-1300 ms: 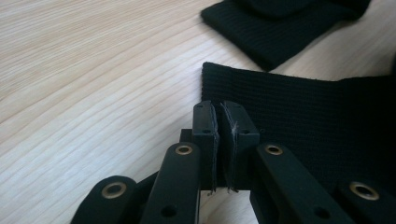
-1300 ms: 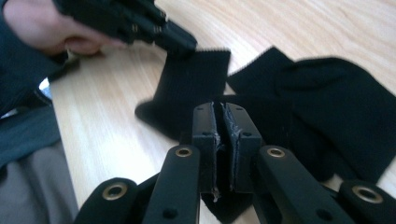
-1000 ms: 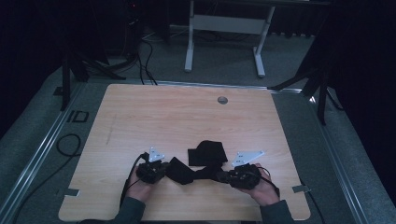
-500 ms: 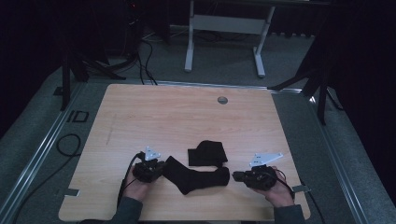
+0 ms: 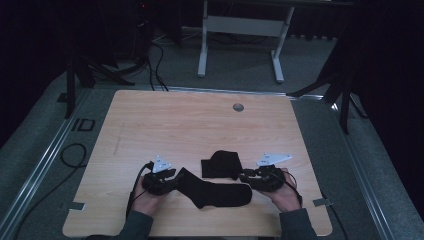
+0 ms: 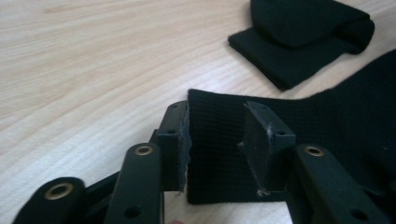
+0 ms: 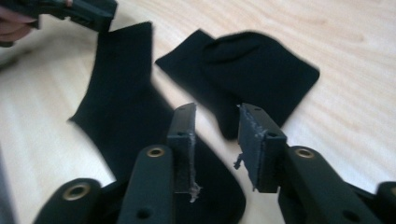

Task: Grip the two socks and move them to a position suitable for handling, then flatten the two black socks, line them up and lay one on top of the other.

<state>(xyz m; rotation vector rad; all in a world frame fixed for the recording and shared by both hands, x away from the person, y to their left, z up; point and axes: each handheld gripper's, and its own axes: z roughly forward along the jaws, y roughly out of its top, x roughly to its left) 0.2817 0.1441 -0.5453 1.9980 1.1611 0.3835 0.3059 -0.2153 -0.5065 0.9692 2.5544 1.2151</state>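
A long black sock point(image 5: 215, 192) lies flat near the table's front edge. Its ribbed cuff point(image 6: 215, 116) sits between the jaws of my left gripper point(image 5: 175, 181) point(image 6: 217, 126), which stand apart without pinching it. A second black sock, folded point(image 5: 222, 164) point(image 6: 303, 42) point(image 7: 261, 74), rests just behind the first. My right gripper point(image 5: 244, 176) point(image 7: 217, 123) is open at the long sock's toe end point(image 7: 121, 93), with fabric below its jaws and nothing held. The left gripper point(image 7: 79, 14) also appears far off in the right gripper view.
The wooden table point(image 5: 175, 125) has a round grommet point(image 5: 238, 107) near its far edge. A white desk frame point(image 5: 240, 30) stands on the floor beyond, and a cable loop point(image 5: 75, 155) lies on the floor to the left.
The sock was bunched between the grippers and now lies stretched flat. The right gripper swung out to the right, then came back toward the toe end and the folded sock.
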